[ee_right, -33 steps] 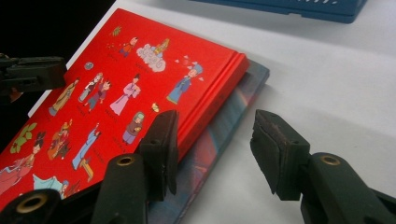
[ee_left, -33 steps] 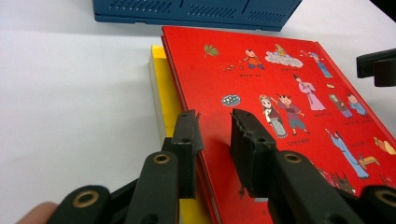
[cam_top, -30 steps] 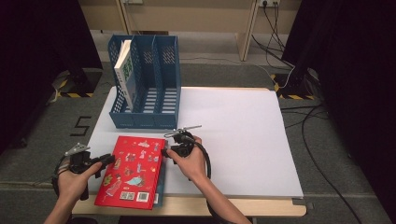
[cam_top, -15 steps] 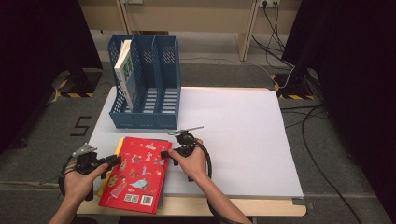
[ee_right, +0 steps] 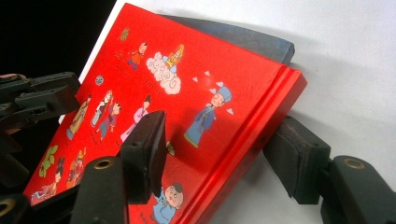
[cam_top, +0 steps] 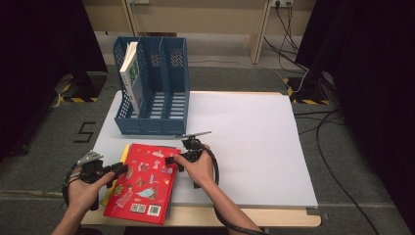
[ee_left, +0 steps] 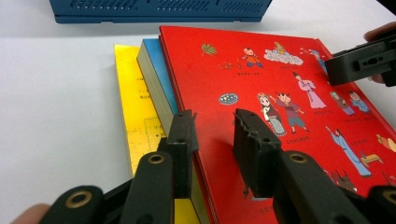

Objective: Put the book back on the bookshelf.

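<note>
Both grippers flank the red book — left gripper and right gripper jaws just opening, straddling its edges.

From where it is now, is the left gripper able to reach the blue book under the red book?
Probably yes. The left gripper sits at the stack's left edge, where the blue book sticks out past the red book. However, its jaws straddle the red cover's edge and must first drop lower.
</note>
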Available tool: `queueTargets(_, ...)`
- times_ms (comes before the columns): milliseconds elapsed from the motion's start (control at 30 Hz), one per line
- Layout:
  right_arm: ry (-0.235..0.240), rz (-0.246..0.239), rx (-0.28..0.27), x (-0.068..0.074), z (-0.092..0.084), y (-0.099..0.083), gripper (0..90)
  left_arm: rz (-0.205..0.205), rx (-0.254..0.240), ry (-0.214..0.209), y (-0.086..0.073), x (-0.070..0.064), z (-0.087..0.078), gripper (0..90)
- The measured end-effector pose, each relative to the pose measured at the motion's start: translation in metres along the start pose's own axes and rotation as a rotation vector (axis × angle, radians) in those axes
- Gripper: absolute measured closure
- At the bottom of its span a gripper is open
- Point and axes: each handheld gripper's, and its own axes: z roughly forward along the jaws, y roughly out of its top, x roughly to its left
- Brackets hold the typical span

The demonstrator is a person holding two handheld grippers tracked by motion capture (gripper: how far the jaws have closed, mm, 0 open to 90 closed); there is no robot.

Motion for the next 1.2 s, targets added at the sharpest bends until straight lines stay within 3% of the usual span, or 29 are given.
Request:
queueTargets(233,-0.015,0.008,-0.025,0.004,-0.010,0.001,47.2,0.011,0.006,-0.002,0.002,-0.002,0.002,67.4)
queueTargets(467,0.005,0.031,-0.052,0.004,-0.024,0.006,53.7,0.019,0.002,-0.015,0.004,-0.005,0.005,67.3)
queueTargets(533,0.011,0.057,-0.057,0.005,-0.027,0.008,55.1,0.019,-0.002,-0.016,0.005,-0.005,0.006,67.2)
queueTargets(900,0.006,0.043,-0.076,0.008,-0.027,0.013,55.7,0.013,-0.013,-0.013,0.004,-0.004,0.005,67.2)
queueTargets(1100,0.048,0.090,-0.077,0.005,-0.031,0.014,61.0,-0.006,-0.021,-0.024,0.003,-0.003,0.005,67.1)
queueTargets(1200,0.066,0.087,-0.078,0.005,-0.035,0.017,63.2,-0.018,-0.022,-0.039,0.003,-0.001,0.005,66.3)
